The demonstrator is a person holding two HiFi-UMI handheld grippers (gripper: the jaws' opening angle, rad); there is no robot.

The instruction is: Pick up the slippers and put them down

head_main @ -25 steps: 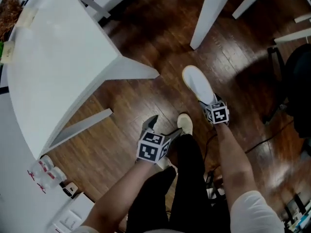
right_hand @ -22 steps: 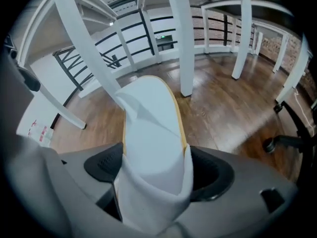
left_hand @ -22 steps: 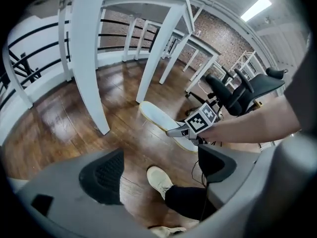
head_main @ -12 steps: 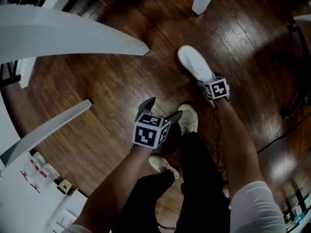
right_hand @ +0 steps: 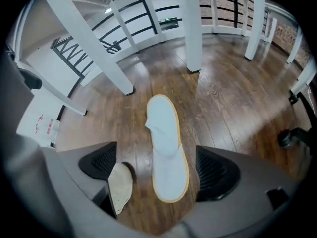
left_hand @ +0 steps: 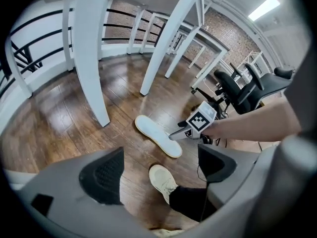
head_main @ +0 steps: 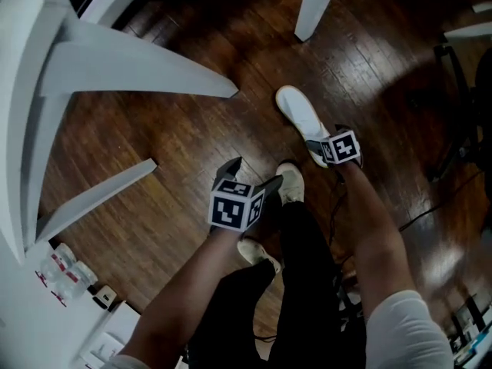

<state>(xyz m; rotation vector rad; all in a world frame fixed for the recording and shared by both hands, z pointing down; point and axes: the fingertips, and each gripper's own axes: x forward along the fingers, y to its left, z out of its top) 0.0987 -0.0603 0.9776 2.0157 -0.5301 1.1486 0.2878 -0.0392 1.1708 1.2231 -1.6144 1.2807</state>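
Flat white fabric slipper with a pale yellow rim lies on the dark wooden plank floor, well out from the edge of the white counter at the left and short of a white leg beyond it. Right gripper is low at the slipper's near end; its jaws stand wide on either side of that end, with a gap to each pad. Left gripper is apart from it over the person's beige shoe, jaws wide and holding nothing.
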